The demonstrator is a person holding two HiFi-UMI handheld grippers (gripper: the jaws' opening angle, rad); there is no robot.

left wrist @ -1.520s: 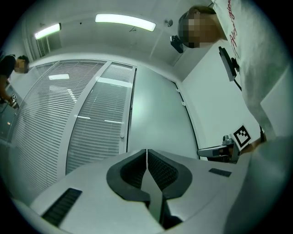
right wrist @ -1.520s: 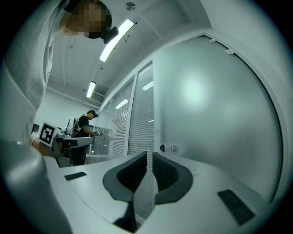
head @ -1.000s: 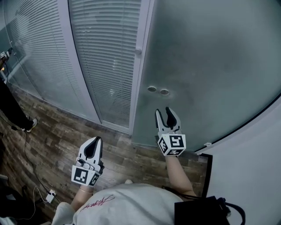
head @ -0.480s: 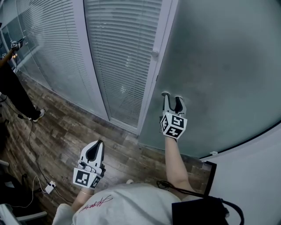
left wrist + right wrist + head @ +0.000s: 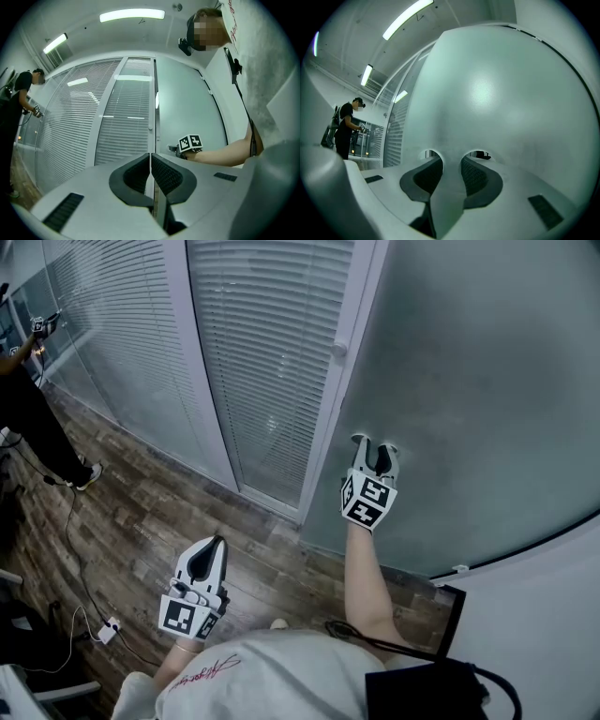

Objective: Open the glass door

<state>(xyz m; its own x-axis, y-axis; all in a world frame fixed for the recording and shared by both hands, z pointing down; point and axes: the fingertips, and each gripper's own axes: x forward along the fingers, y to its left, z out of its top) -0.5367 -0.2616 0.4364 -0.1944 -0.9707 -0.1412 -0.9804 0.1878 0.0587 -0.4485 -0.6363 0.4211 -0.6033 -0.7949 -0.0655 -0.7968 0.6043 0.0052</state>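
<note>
Idling at the left, the left gripper hangs low over the wood floor with its fingers pressed together on nothing, in front of the blind-backed panels; it has no part in this step. To the right, the right gripper is up against the frosted glass door, one fingertip at each of the two round pull holes, with the strip of glass between the holes sitting between the fingers. The step in hand is taking hold of the door. The fingers have just been closing on that strip and look seated on it, though how firmly I can't tell. Next move: hold the pinch and draw the door away from the white frame post, keeping the wrist level so the tips don't slip out; whether it swings or slides isn't clear. A second ago the right gripper was short of the door and both holes showed uncovered; the left has barely shifted.
</note>
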